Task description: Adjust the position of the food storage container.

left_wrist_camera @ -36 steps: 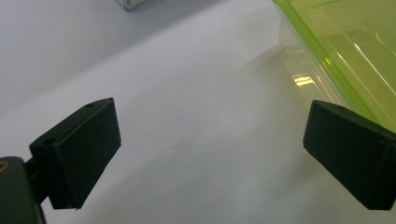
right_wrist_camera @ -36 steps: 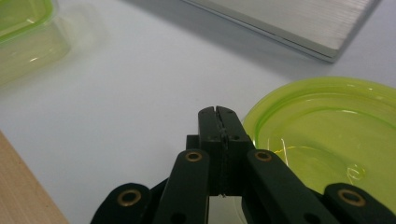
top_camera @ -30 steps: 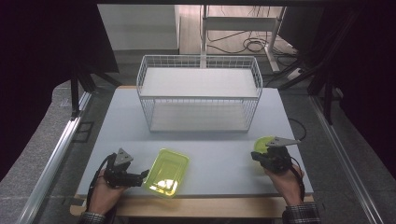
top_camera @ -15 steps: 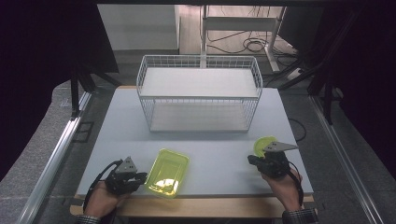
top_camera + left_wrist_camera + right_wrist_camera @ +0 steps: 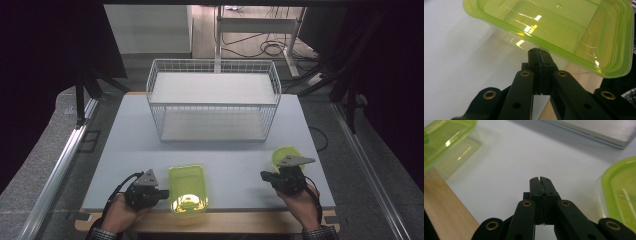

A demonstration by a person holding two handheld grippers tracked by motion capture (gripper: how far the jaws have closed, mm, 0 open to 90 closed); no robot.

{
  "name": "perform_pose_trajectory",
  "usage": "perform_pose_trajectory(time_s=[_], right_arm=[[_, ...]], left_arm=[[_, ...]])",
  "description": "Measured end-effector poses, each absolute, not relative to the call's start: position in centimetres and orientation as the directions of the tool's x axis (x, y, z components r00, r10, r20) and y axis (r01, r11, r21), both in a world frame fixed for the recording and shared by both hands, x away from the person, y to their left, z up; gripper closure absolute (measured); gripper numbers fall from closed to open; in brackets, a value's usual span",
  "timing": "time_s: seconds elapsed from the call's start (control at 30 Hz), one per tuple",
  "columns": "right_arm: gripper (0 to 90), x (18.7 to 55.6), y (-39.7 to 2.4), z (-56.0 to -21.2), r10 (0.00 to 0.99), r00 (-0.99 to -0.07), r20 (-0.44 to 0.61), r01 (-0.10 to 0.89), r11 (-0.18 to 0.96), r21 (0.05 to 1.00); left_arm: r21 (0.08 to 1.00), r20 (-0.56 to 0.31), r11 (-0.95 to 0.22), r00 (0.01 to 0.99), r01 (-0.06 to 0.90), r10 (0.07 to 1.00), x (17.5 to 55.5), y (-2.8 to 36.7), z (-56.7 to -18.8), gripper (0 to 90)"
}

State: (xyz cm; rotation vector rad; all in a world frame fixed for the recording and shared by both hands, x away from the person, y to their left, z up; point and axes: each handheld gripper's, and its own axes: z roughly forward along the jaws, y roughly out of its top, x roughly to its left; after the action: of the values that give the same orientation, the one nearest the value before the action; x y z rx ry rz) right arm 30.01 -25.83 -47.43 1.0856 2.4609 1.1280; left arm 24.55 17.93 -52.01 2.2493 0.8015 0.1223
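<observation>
Now the left gripper [image 5: 159, 192] sits with its jaws pressed together, having just been closing, and nothing is caught between them: the rectangular translucent lime-green plastic container [image 5: 188, 188] lies just beyond the jaw tips, its rim passing above them in the left gripper view [image 5: 564, 53]. A second ago these jaws stood wide beside the container; the grasp looks missed. The right gripper [image 5: 265, 176] is likewise clamped on nothing, the round green plastic bowl [image 5: 286, 154] just behind it on the white tabletop [image 5: 235, 152]
</observation>
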Motion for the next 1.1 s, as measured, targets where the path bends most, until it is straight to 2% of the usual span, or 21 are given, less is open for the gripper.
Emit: perform_pose_trajectory(time_s=[0.43,0.67,0.93,1.1], right_arm=[[88.7,28.8,-24.3,-47.6,0.660,-0.741,0.122,0.529,0.463,0.711],[88.9,28.3,-23.6,-47.9,0.638,-0.758,0.134,0.527,0.479,0.702],[89.4,28.3,-23.2,-48.0,0.634,-0.760,0.145,0.534,0.480,0.696],[89.5,28.3,-22.9,-48.3,0.630,-0.762,0.150,0.538,0.487,0.688]], left_arm=[[0.656,-0.219,-0.558,0.836,0.508,0.504,22.3,16.5,-52.3,90.0],[0.687,-0.227,-0.542,0.851,0.484,0.473,23.2,14.3,-52.0,90.0],[0.705,-0.216,-0.525,0.849,0.477,0.482,25.1,11.2,-51.9,90.0],[0.689,-0.199,-0.543,0.846,0.480,0.495,25.0,12.2,-51.7,89.9]])
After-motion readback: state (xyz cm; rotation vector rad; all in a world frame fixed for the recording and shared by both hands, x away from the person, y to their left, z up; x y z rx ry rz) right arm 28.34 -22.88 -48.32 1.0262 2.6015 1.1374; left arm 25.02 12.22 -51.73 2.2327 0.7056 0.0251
